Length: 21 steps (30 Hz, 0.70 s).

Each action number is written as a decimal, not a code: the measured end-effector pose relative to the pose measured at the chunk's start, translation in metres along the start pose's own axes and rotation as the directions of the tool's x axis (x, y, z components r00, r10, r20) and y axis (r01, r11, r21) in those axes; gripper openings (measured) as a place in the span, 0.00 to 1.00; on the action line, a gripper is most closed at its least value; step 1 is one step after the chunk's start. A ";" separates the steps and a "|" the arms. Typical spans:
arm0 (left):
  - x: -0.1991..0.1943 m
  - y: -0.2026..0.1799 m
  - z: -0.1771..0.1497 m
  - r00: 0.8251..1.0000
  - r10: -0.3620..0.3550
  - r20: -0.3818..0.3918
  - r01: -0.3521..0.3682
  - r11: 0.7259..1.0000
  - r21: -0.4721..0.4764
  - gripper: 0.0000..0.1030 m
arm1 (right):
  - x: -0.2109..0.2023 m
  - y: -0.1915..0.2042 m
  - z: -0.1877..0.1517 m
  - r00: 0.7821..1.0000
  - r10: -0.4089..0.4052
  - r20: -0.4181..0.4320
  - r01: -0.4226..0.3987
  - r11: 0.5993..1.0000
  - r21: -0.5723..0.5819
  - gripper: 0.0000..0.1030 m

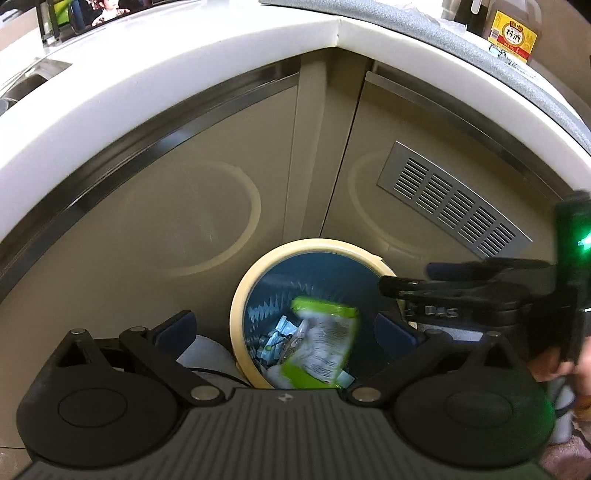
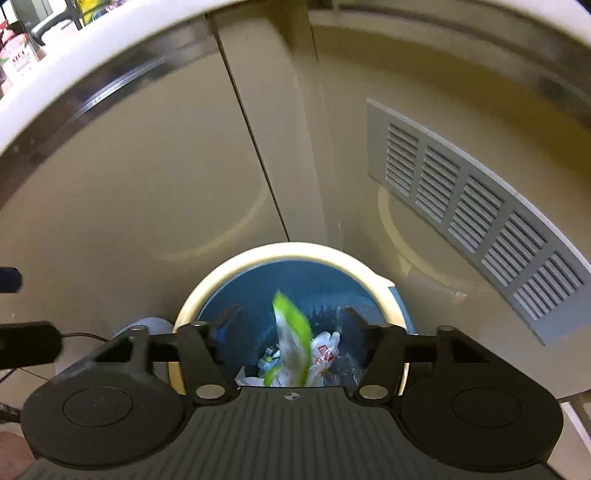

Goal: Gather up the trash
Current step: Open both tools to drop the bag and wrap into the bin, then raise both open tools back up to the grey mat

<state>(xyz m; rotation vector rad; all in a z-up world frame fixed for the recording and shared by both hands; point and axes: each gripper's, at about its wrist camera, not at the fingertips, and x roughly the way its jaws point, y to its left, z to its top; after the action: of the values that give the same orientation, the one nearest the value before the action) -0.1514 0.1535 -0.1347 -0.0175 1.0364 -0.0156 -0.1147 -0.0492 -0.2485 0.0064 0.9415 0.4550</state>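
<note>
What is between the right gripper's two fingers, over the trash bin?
The green-and-white wrapper, blurred and touching neither pad, above the bin; the right wrist view shows it.

beyond the claw stand beige cabinet doors [image 1: 177, 206] under a white countertop [image 1: 155, 74]; a grey vent grille [image 2: 476, 206] up to its right, a yellow-labelled bottle [image 1: 511, 31] on top.
</note>
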 end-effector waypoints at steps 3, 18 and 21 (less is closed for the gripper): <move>-0.004 -0.002 0.000 1.000 0.003 0.016 -0.003 1.000 0.003 1.00 | -0.027 0.001 0.006 0.999 0.018 0.040 -0.018 1.000 0.015 0.77; -0.020 -0.019 -0.001 0.999 -0.003 0.037 0.000 0.997 0.071 1.00 | -0.118 -0.005 -0.011 0.981 -0.036 0.192 0.035 0.999 0.013 0.89; -0.020 -0.021 -0.001 0.999 -0.002 0.036 -0.001 0.997 0.080 1.00 | -0.117 -0.005 -0.012 0.982 -0.042 0.183 0.040 0.999 0.013 0.89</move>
<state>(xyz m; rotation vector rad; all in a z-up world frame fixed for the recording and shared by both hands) -0.1632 0.1327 -0.1173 0.0545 0.9990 -0.0566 -0.1810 -0.1008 -0.1657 0.0369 0.7616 0.4046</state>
